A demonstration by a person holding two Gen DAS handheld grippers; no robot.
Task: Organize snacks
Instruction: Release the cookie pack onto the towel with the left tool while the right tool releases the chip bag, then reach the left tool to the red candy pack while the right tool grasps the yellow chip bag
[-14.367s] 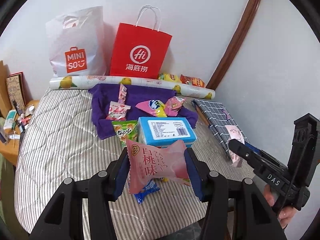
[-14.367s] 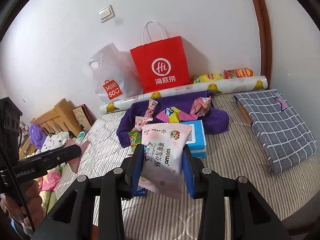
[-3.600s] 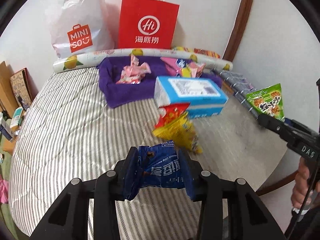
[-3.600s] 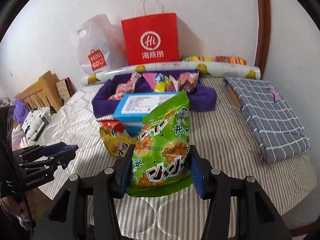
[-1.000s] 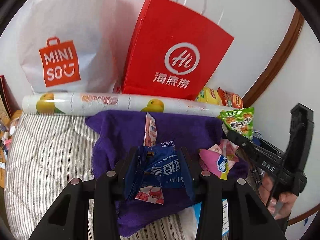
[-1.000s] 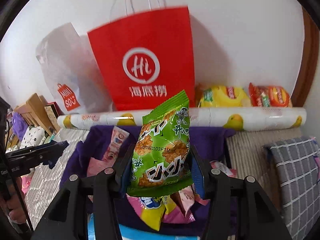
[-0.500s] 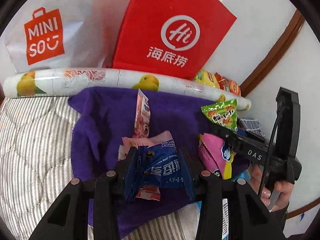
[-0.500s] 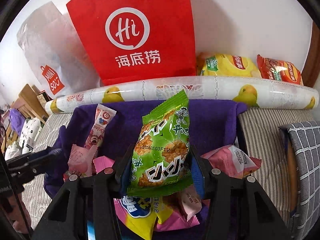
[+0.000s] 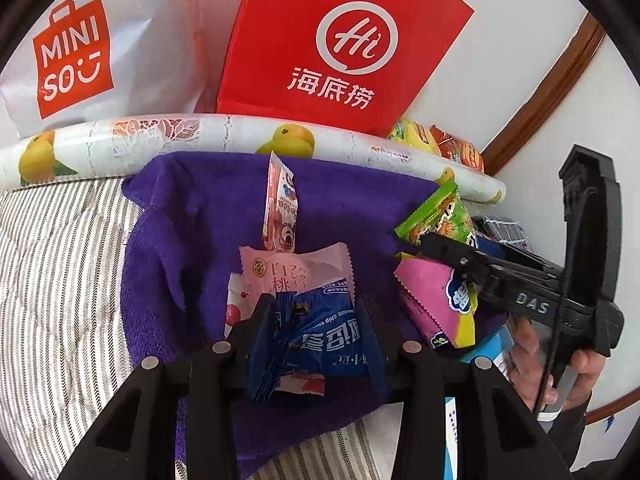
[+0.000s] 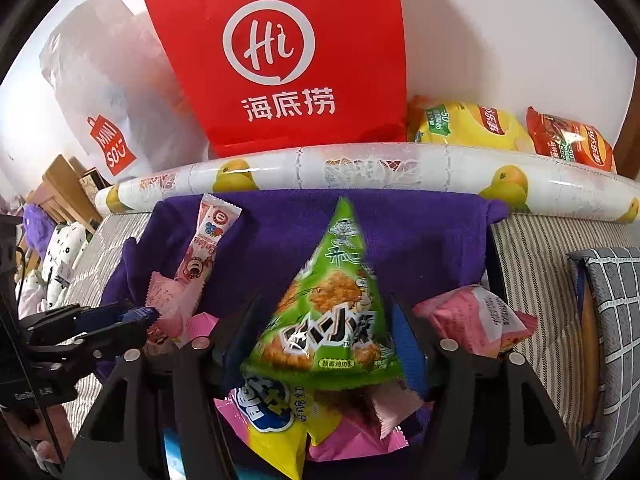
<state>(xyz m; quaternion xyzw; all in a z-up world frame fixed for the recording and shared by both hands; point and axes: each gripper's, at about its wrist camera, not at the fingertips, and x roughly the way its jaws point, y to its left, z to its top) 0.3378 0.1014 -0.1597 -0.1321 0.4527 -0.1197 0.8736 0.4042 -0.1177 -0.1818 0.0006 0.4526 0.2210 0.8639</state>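
My left gripper (image 9: 316, 328) is shut on a blue cookie packet (image 9: 320, 336) and holds it just above the purple towel (image 9: 192, 216), over a pink peach-cake packet (image 9: 296, 268). My right gripper (image 10: 324, 336) has its jaws spread apart; the green snack bag (image 10: 332, 312) sits loose and tilted between them, blurred, over the snack pile on the purple towel (image 10: 420, 232). In the left wrist view the right gripper (image 9: 436, 236) with the green bag (image 9: 440, 212) is at the towel's right side. The left gripper (image 10: 136, 316) shows at the left of the right wrist view.
A red paper bag (image 10: 280, 60) and a white Miniso bag (image 9: 72, 60) lean on the wall behind a fruit-print roll (image 10: 360, 168). Yellow and red chip bags (image 10: 472, 124) lie behind the roll. A blue box (image 9: 492, 348) and a checked cushion (image 10: 612, 320) lie to the right.
My right gripper's jaws have opened and the green bag has tipped forward between them. Both grippers have moved lower and closer to the purple towel.
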